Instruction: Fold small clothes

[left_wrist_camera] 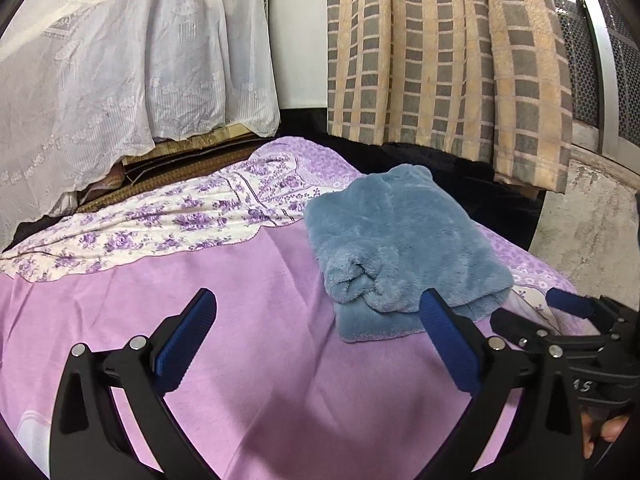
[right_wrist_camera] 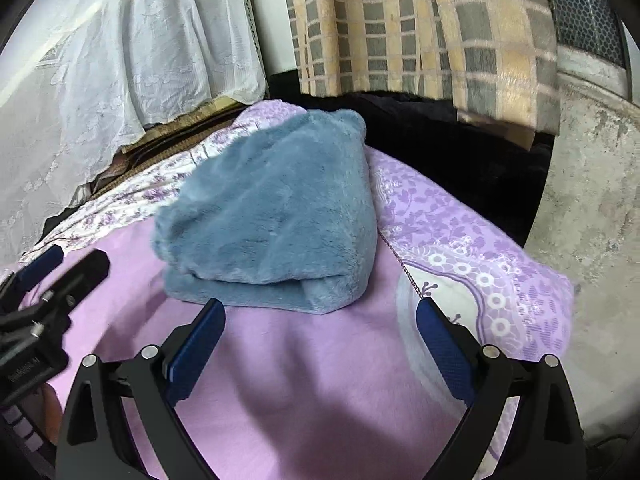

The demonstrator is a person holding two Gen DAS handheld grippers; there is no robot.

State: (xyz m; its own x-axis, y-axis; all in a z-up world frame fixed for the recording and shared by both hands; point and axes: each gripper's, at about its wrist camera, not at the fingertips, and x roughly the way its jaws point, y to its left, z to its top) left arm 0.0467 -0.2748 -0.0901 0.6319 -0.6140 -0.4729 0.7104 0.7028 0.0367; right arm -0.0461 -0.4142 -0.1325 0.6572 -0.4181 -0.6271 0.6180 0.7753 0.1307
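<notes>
Two fingers of the left gripper (left_wrist_camera: 318, 334) stand wide apart in the left wrist view, blue pads facing each other, with nothing between them but the pink sheet (left_wrist_camera: 240, 312). A folded blue fleece (left_wrist_camera: 400, 240) lies on that sheet just ahead and to the right, its near edge beside the right-hand finger tip; whether they touch I cannot tell. One bunched, rolled part of the fleece sits on its front left corner. Behind it runs a floral cloth (left_wrist_camera: 180, 220), white with purple flowers. Far right, the right gripper (left_wrist_camera: 560, 316) comes in from the edge, one blue pad showing, and part of a hand (left_wrist_camera: 604, 432) shows below it. At the back hang a lace curtain (left_wrist_camera: 100, 80) and a checked curtain (left_wrist_camera: 440, 60).

From the right wrist view, the right gripper (right_wrist_camera: 320, 340) also has its fingers spread apart and empty over the sheet (right_wrist_camera: 300, 380). The fleece (right_wrist_camera: 272, 216) lies just ahead of them, its folded front edge near the left-hand finger tip. A purple patterned border (right_wrist_camera: 480, 248) of the bedding lies to its right. At the left edge, blurred, is the left gripper (right_wrist_camera: 60, 276).
</notes>
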